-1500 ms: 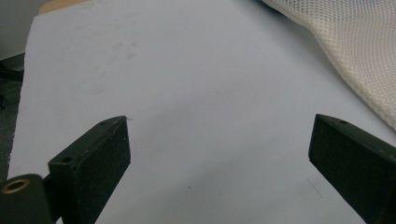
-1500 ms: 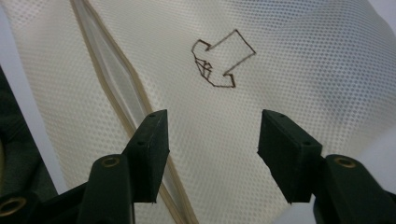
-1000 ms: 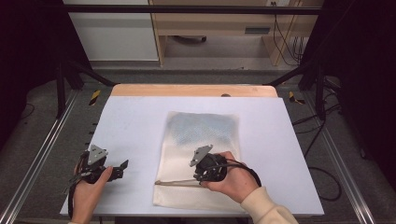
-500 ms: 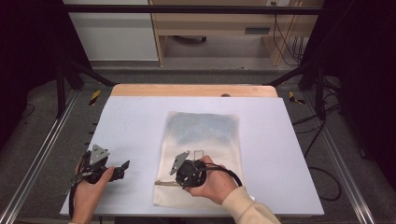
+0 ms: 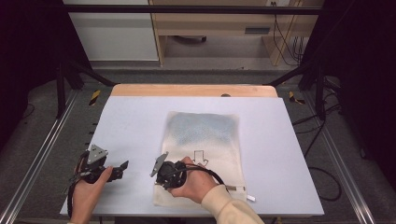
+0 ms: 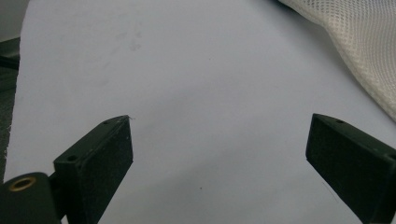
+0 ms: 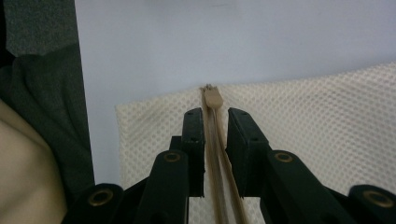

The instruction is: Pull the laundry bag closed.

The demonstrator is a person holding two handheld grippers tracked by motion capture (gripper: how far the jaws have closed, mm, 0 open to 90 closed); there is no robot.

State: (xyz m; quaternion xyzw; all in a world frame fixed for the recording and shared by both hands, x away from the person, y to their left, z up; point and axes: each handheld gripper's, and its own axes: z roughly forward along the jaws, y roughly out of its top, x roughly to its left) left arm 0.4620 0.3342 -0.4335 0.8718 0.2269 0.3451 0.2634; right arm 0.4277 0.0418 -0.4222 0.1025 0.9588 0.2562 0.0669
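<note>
A white mesh bag [image 5: 201, 135] lies flat on the pale table [image 5: 130, 121], a beige zipper [image 7: 214, 98] running along its near edge. My right gripper [image 5: 161, 179] is low over the bag's near left corner. In the right gripper view its jaws [image 7: 215, 112] have just been closing and now pinch the zipper strip, whose end pokes out beyond the tips. My left gripper [image 5: 122, 168] rests to the left of the bag, open [image 6: 219, 140], with bare table between its pads. The mesh bag's edge [image 6: 369, 46] shows at the upper right of that view.
A small tab [image 5: 245, 191] sticks out at the bag's near right corner. The table's near edge runs just under both hands. A wooden strip [image 5: 191, 90] borders the far side, and metal rails [image 5: 42, 154] flank the table.
My right hand has slid left along the bag's near edge to its left corner and sunk a little. The left hand has stayed put.
</note>
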